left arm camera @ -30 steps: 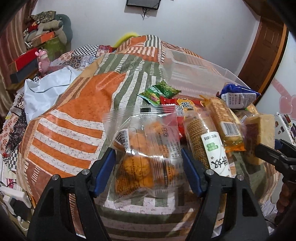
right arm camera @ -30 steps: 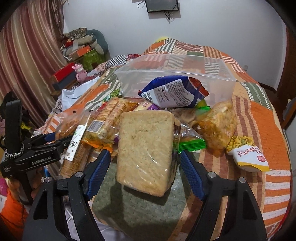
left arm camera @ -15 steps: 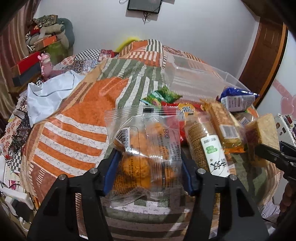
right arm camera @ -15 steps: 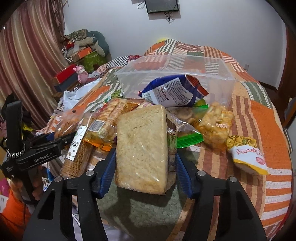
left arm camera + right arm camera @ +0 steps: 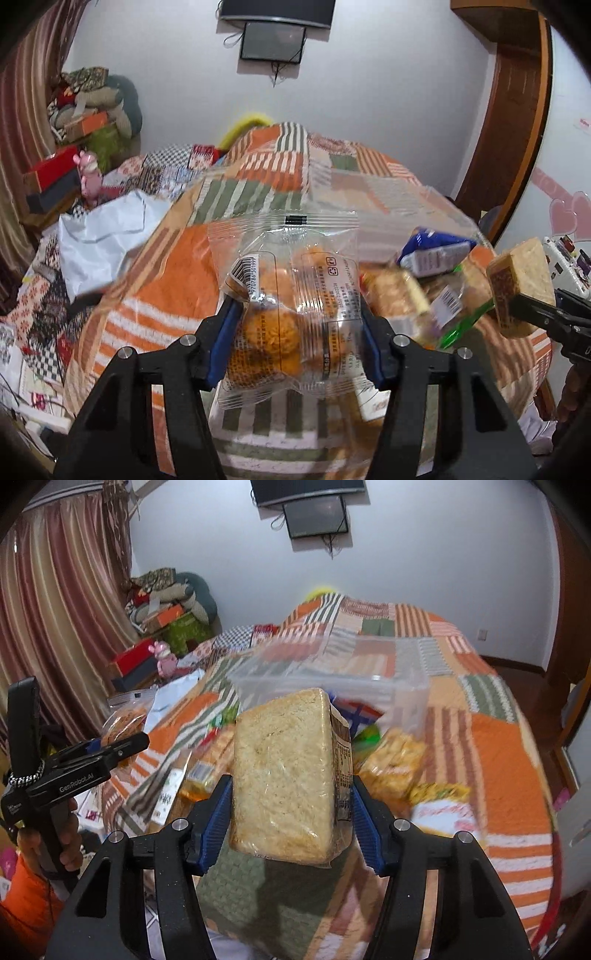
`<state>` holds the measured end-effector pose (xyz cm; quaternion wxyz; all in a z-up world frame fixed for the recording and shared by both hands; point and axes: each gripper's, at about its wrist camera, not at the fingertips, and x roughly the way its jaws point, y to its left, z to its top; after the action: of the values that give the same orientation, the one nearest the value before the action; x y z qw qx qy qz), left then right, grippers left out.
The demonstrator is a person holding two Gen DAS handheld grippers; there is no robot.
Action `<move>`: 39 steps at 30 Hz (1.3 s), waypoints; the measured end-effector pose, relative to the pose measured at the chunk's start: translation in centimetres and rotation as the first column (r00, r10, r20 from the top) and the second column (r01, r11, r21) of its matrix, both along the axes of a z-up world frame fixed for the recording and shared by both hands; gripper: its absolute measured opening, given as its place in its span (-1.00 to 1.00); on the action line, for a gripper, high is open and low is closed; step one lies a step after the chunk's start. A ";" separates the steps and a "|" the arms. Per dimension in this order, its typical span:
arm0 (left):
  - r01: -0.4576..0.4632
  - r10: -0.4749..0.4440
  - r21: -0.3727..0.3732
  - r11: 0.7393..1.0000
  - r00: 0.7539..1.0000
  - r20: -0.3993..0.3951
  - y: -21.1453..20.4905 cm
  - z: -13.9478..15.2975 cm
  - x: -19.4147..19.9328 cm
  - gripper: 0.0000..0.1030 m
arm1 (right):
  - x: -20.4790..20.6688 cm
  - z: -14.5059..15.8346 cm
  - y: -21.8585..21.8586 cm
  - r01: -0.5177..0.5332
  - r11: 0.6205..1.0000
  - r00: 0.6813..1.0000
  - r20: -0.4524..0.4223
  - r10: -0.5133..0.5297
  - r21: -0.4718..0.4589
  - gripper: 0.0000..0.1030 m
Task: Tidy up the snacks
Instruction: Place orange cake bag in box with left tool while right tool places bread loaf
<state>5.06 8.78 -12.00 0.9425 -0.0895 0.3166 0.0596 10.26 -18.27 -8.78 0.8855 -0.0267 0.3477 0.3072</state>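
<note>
My left gripper (image 5: 295,332) is shut on a clear bag of orange round snacks (image 5: 291,306), held up above the bed. My right gripper (image 5: 291,812) is shut on a wrapped block of pale bread (image 5: 284,779), also lifted; the block shows at the right in the left wrist view (image 5: 521,284). A clear plastic bin (image 5: 332,672) stands behind on the patchwork quilt (image 5: 498,760). More snack packs lie in a pile before it: a blue pack (image 5: 432,254), a biscuit pack (image 5: 399,299), a yellow crunchy bag (image 5: 395,760).
The left gripper shows at the left of the right wrist view (image 5: 110,753). A white sheet (image 5: 99,240) lies left on the bed. Boxes and folded clothes (image 5: 166,605) are stacked by the curtain. A wooden door (image 5: 513,122) is at the right.
Both grippers closed on their packs and lifted them up off the quilt. The views tilted upward, showing more wall.
</note>
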 end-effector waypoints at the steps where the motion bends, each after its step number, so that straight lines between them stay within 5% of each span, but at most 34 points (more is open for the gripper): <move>1: 0.001 -0.001 0.007 1.000 1.000 0.012 -0.2 0.5 0.2 0.12 | 0.2 0.4 -0.2 0.006 1.000 1.000 0.013 -0.006 0.003 0.11; 22: 0.068 -0.073 0.048 0.997 0.993 0.092 -3.1 5.7 8.1 0.12 | 5.8 4.6 -1.7 0.120 0.992 0.974 0.193 -0.122 0.022 0.11; 39: 0.055 -0.056 0.040 0.998 0.998 0.020 -3.0 5.0 17.3 0.12 | 10.9 4.6 -0.1 0.094 0.995 0.984 0.146 -0.097 0.032 0.11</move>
<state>22.39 5.82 -6.96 0.9487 -0.0629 0.3075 0.0388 21.20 -18.41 -4.22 0.9228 -0.0216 0.2781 0.2659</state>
